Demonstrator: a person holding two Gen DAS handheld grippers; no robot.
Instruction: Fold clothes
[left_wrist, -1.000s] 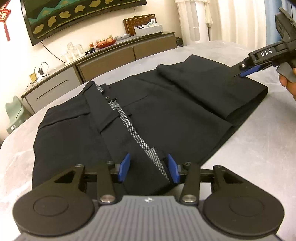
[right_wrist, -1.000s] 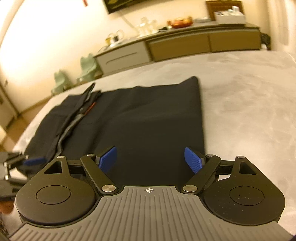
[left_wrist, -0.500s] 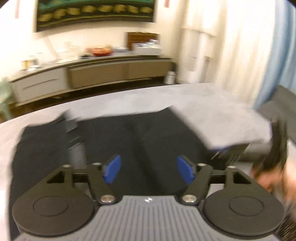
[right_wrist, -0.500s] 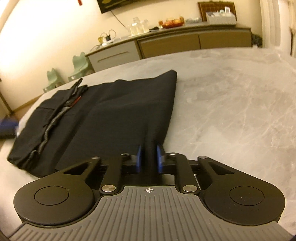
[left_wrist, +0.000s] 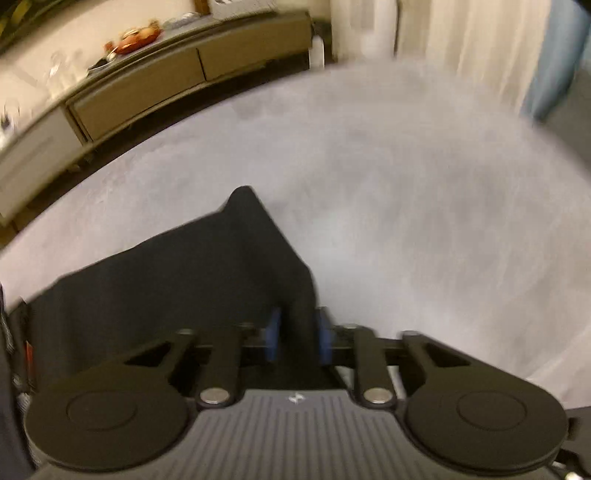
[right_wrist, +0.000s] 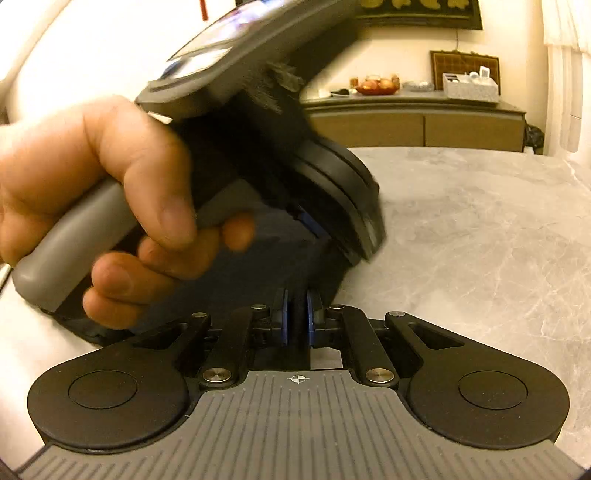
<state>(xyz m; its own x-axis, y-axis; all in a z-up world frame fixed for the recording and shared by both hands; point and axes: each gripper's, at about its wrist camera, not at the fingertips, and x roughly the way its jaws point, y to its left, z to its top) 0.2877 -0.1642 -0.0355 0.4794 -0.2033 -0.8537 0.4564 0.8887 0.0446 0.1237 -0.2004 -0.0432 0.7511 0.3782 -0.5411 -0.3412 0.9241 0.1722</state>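
One black garment (left_wrist: 177, 280) lies on the grey marbled table (left_wrist: 406, 221), spread toward the left and near part of the left wrist view, with one corner peaking toward the far side. A fold of its right edge rises between the blue pads of the left gripper (left_wrist: 295, 336), which pinches that cloth with the pads drawn close on either side of it. This view is blurred, so the fabric's seams cannot be read.

In the right wrist view the garment shows only as a dark patch (right_wrist: 280, 254) just beyond the fingers. The right gripper (right_wrist: 296, 319) is pressed together on a thin edge of the black cloth, its two blue pads nearly meeting.

Much of that view is blocked: one hand (right_wrist: 92, 199) wrapped around a grey handle fills the left half, and the dark body of the left gripper it holds crosses the middle, hiding most of the garment behind it.

Farther out, the table runs bare to the right. Beyond its far edge stands one long low sideboard (right_wrist: 417, 122) carrying a bowl of fruit (right_wrist: 377, 85) and a pale box (right_wrist: 471, 88). Light curtains (left_wrist: 472, 48) hang at the far right in the left wrist view.
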